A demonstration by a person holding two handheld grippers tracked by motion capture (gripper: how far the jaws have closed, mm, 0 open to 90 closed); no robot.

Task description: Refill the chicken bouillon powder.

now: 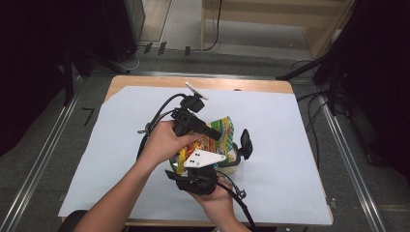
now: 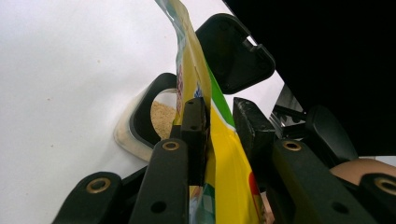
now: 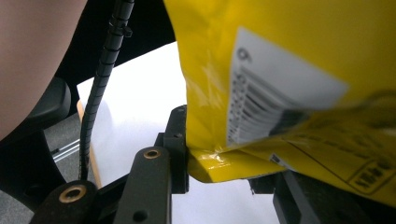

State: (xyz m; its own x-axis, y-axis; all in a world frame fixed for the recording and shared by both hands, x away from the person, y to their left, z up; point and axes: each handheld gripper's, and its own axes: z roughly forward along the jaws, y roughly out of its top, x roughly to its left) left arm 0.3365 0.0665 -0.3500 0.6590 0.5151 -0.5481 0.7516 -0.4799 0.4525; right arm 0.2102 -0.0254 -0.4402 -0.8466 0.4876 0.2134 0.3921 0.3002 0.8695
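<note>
A yellow snack bag hangs tilted between both grippers above a small pale container, whose black flip lid stands open. My left gripper reaches in from the left and is shut on the bag's upper part. In the left gripper view the bag runs up between the jaws of that gripper, with the container beyond, brown crumbs inside it and its lid raised. My right gripper holds the bag from below. The right gripper view shows this gripper shut on the bag's bottom corner.
A white sheet covers the wooden table. Metal rails run along both sides, and cables lie on the floor at the back. A ribbed black cable crosses close to the right gripper.
</note>
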